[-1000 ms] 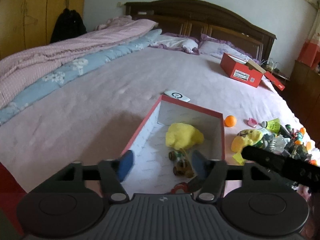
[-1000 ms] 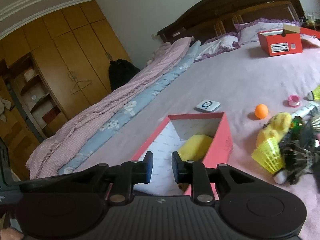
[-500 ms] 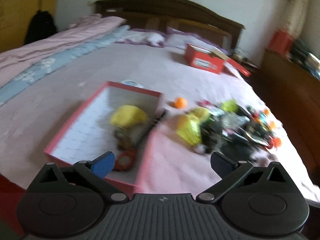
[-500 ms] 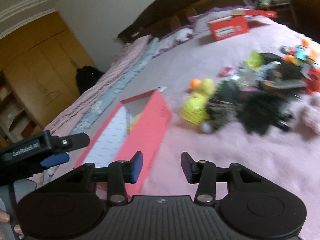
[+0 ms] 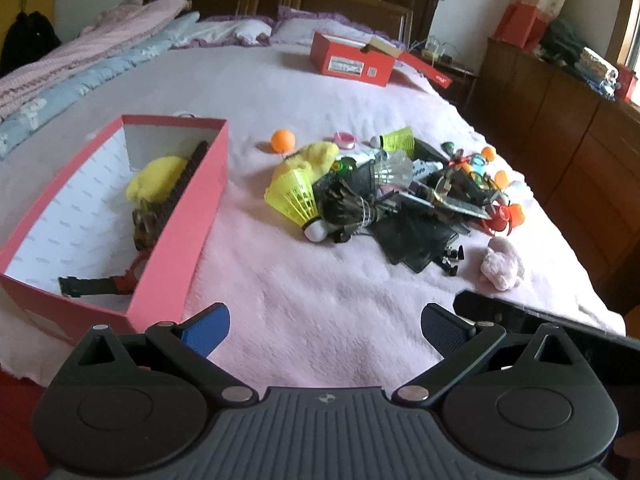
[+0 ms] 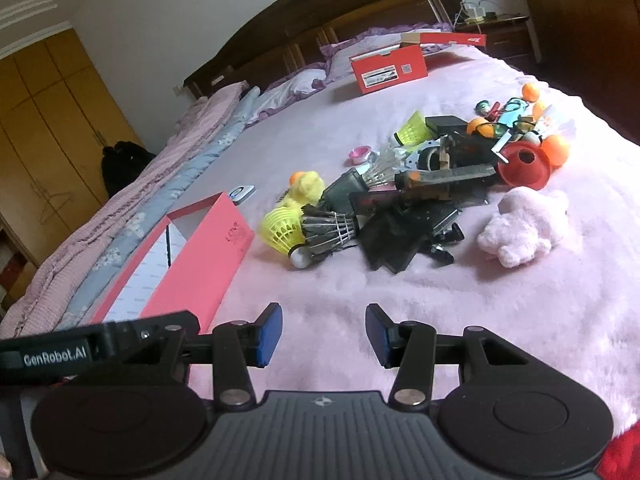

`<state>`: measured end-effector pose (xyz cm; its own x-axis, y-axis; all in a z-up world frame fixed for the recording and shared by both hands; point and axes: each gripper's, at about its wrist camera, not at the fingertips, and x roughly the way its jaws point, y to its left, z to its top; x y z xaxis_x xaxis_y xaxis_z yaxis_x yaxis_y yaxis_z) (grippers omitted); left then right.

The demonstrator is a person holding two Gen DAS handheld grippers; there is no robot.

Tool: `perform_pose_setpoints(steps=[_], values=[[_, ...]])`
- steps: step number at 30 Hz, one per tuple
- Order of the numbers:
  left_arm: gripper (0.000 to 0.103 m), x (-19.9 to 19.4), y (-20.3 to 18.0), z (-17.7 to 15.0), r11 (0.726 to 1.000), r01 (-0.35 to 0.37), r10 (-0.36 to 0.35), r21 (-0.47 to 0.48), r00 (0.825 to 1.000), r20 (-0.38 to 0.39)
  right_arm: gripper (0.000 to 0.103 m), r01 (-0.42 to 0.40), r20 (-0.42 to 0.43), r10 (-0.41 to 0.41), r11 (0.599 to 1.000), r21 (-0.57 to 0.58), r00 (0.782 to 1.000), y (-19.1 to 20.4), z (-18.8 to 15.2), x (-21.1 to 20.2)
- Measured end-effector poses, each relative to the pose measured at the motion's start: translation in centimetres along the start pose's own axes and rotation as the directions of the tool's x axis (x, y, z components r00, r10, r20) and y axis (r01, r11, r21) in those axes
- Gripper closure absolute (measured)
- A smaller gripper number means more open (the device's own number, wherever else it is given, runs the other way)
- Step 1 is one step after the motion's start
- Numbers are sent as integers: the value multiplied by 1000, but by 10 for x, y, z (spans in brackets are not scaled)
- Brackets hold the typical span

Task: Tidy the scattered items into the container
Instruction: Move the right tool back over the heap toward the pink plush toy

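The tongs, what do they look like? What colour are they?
Both are black plastic. The left tongs have a ribbed grey-black body, two round discs, silver pivot bolts and angled arms tipped with textured blue pads. The right tongs look the same; beside them, a black bar reads "GenRobot.AI" in white.

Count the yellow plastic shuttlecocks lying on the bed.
2: one yellow plastic shuttlecock at the pile's near-left edge, another at its far side. More may be buried in the pile.
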<state>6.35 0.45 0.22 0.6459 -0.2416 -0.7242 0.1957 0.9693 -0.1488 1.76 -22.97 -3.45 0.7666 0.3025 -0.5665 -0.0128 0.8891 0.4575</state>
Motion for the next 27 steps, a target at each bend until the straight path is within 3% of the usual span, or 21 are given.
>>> perform_pose_setpoints(steps=[6, 16, 23, 27], values=[[0, 31, -6, -1, 999, -27, 29, 35, 997, -65, 52, 16, -6, -17, 1000, -20, 1000, -4, 11, 22], [0, 58, -11, 2, 997, -21, 28, 70, 995, -98, 49, 86, -12, -87, 994, -73, 996, -20, 22, 49], [0, 74, -39, 15, 995, 52, -44, 89, 995, -89, 49, 202, 55, -201, 979, -15, 978, -56, 31, 36], [0, 94, -76, 24, 982, 155, -147, 108, 986, -85, 49, 261, 72, -264, 964, 50, 962, -85, 41, 30]])
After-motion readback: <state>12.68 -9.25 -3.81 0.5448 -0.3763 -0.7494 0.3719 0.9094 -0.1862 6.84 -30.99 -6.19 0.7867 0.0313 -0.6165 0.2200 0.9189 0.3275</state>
